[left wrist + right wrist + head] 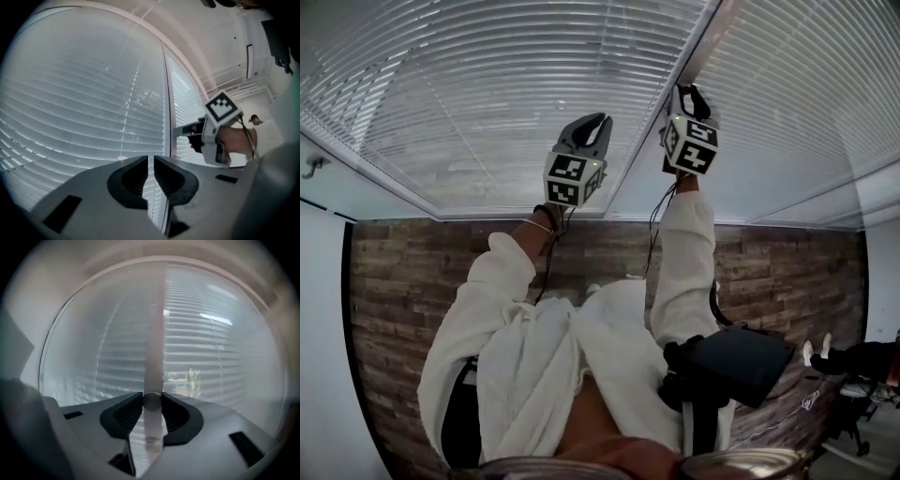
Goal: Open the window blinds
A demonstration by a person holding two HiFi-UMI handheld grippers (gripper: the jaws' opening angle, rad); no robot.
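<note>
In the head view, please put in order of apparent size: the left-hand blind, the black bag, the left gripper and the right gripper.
1. left-hand blind
2. black bag
3. left gripper and right gripper: look alike, not ranked

Head cam looks over both raised arms at the blinds [487,94]. Each gripper cam faces those same blinds, close up. Left gripper view also catches the right gripper [185,130].

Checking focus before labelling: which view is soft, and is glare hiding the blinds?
Right gripper view: hazy and soft, the wand between the jaws smeared. Left gripper view: sharp, blinds crisp. Head view: strong fisheye bend, even backlight, no blown glare.
</note>
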